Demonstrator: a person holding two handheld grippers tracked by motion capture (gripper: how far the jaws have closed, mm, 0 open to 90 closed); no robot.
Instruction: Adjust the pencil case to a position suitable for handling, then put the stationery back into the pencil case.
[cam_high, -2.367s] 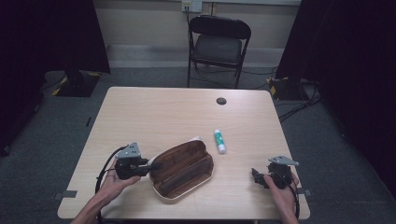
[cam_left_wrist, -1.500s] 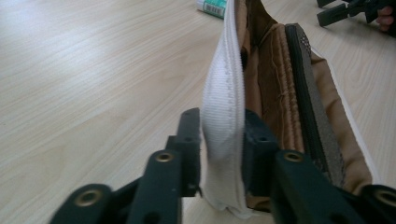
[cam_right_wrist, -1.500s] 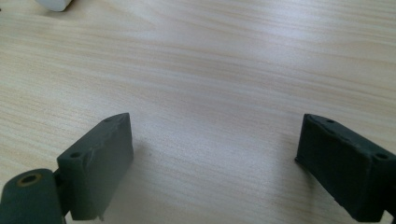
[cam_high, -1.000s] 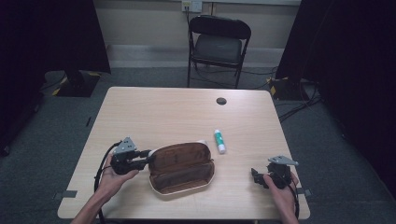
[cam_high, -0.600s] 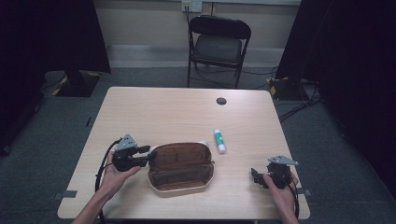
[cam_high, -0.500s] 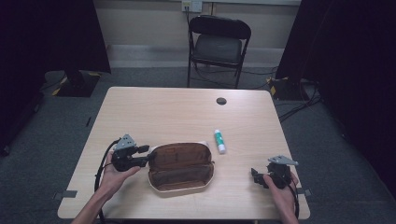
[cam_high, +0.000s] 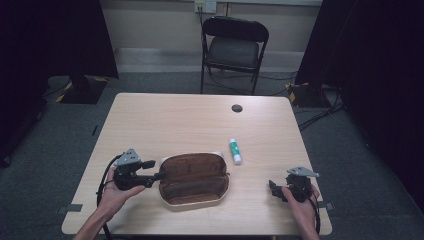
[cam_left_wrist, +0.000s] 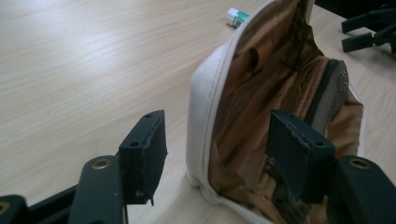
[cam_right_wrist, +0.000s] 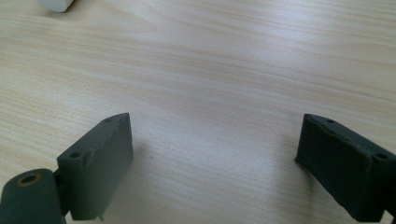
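now | left gripper (cam_left_wrist: 212, 154) jaws just opening, spread astride rim of open brown fabric pouch (cam_high: 194, 177), its bottom cut off | right gripper (cam_right_wrist: 212, 163) spread, right of pouch

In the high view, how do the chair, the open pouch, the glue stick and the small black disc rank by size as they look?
1. chair, though it stands farther from the camera
2. open pouch
3. glue stick
4. small black disc, close to the glue stick in width but much shorter
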